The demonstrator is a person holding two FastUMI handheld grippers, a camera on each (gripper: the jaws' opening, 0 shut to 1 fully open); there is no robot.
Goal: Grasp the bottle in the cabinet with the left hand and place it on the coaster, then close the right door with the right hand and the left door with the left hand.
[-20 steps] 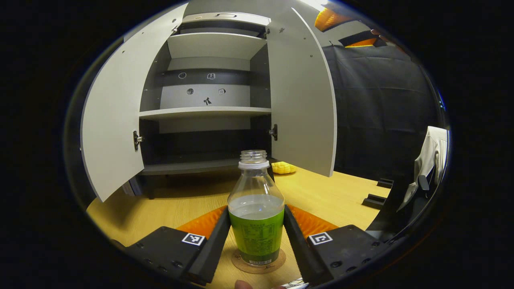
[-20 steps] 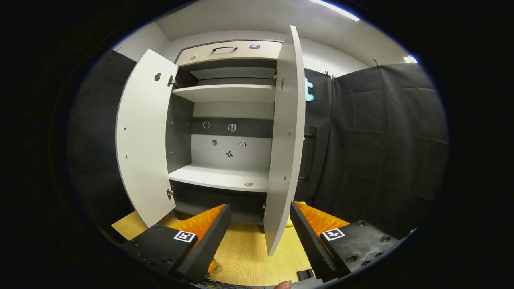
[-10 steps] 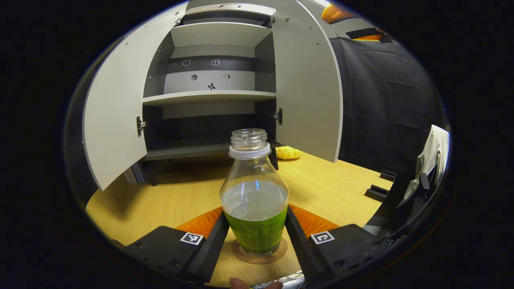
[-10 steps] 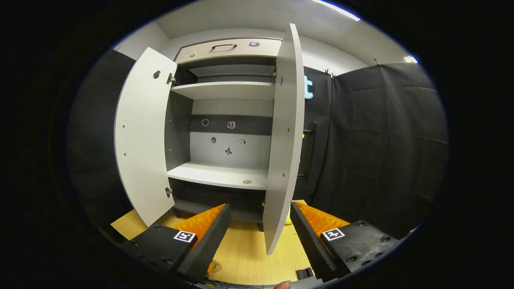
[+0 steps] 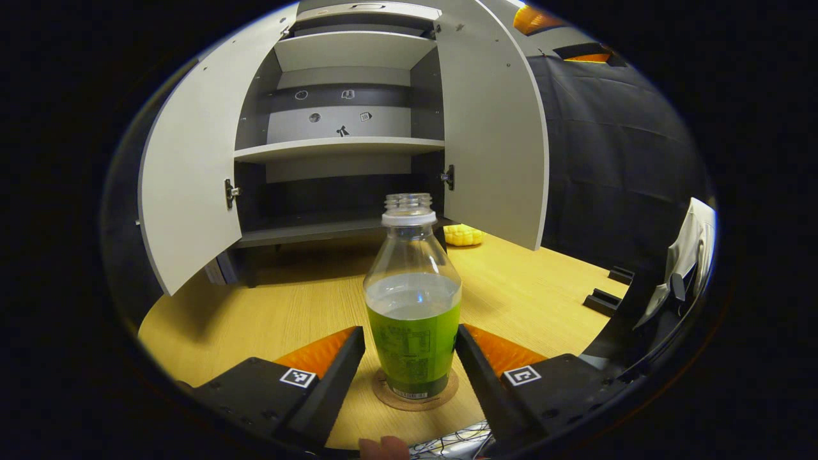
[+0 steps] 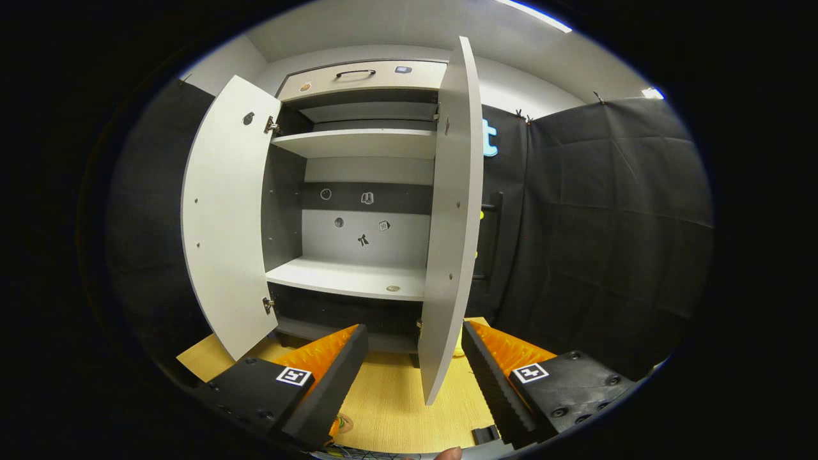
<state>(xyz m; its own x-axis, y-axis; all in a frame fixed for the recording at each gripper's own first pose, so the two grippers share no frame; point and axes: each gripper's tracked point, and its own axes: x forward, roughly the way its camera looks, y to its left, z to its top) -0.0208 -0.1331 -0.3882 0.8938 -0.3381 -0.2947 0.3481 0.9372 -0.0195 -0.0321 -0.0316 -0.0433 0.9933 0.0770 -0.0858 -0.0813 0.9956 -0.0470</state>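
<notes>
1. Clear plastic with a green label band, the bottle (image 5: pixel 413 306) stands upright and capless on the round coaster (image 5: pixel 415 395), partly filled with liquid.
2. Left claw (image 5: pixel 409 348), in the left gripper view, is held level and low over the counter (image 5: pixel 255 319), pointing at the cabinet; its two fingers are spread, one on each side of the bottle's lower half, each with a thin gap showing, so neither presses on it.
3. Directly ahead of the left claw, beyond the bottle, stands the cabinet (image 5: pixel 339 148) with bare shelves; its left door (image 5: pixel 185 185) and right door (image 5: pixel 495 137) both swing wide open.
4. Ahead and slightly to the right of the left claw, near the foot of the right door, a yellow object (image 5: pixel 464 235) lies on the counter.
5. Right claw (image 6: pixel 414 367), in the right gripper view, is held higher, also aimed at the cabinet (image 6: pixel 364 217), fingers spread with nothing between them.
6. Right door (image 6: pixel 450 217) stands edge-on straight ahead of the right claw, its lower corner seen in the gap between the fingers but farther off; the left door (image 6: pixel 227 211) hangs open ahead to the left.
</notes>
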